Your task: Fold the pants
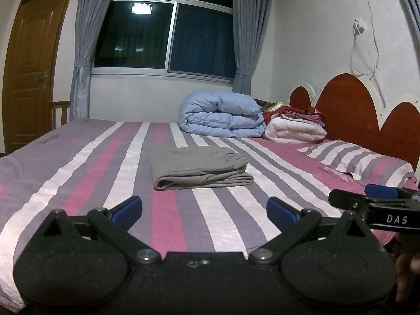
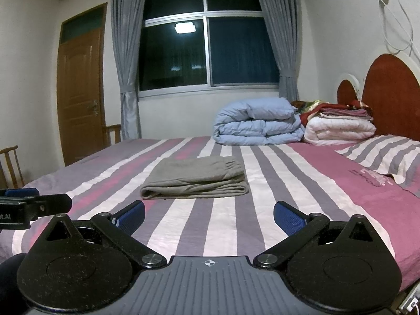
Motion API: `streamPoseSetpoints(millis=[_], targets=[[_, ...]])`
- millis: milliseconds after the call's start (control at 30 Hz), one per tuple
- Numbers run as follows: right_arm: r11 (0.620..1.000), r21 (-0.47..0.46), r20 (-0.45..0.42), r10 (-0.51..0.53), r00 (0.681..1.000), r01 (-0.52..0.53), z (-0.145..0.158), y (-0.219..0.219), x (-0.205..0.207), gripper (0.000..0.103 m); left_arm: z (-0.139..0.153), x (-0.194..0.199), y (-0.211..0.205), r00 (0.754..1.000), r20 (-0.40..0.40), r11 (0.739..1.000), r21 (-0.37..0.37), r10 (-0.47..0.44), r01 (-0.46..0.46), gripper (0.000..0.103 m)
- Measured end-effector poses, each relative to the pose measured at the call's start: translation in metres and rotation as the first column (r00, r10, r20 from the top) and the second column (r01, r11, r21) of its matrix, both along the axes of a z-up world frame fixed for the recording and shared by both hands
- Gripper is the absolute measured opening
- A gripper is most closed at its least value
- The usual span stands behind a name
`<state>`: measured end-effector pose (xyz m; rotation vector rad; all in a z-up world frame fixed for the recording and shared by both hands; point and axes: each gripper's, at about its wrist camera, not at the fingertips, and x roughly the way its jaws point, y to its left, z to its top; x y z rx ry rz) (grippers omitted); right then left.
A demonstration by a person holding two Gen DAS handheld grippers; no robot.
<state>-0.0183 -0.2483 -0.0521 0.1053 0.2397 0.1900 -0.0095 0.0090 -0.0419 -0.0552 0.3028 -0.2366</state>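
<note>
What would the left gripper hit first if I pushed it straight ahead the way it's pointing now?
Most likely the folded grey pants. The left gripper is open and empty, above the striped bedsheet, with only bare sheet between them. If it points slightly downward, it would meet the sheet first; depth is unclear.

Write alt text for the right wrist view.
Grey pants lie folded in a neat stack on a striped bed, untouched, beyond the open right gripper. The left gripper pokes in at the left edge; folded quilts sit near the headboard.
</note>
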Motion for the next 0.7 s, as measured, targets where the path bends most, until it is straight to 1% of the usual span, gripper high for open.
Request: streamPoseSetpoints(millis=[333, 500, 567, 700], targets=[[1.000, 0.000, 0.004, 0.011, 1.000, -0.011, -0.0007, -0.0030, 0.0013, 0.103, -0.0005, -0.0006, -0.0011, 1.000, 0.002, 1.000, 0.001, -0.005, 0.005, 0.095], [1.000, 0.004, 0.013, 0.018, 1.000, -0.018, 0.0016, -0.0032, -0.0001, 0.103, -0.0007, -0.0038, 0.0003, 0.999, 0.024, 1.000, -0.007, -0.024, 0.024, 0.093], [1.000, 0.003, 0.017, 0.021, 1.000, -0.021, 0.0027, -0.0027, -0.0010, 0.103, -0.0006, -0.0043, 0.0000, 0.999, 0.032, 1.000, 0.003, -0.023, 0.023, 0.094], [1.000, 0.004, 0.020, 0.023, 1.000, -0.023, 0.0048, -0.0023, -0.0007, 0.103, -0.0004, -0.0033, 0.0020, 0.999, 0.022, 1.000, 0.000, -0.023, 0.023, 0.095]])
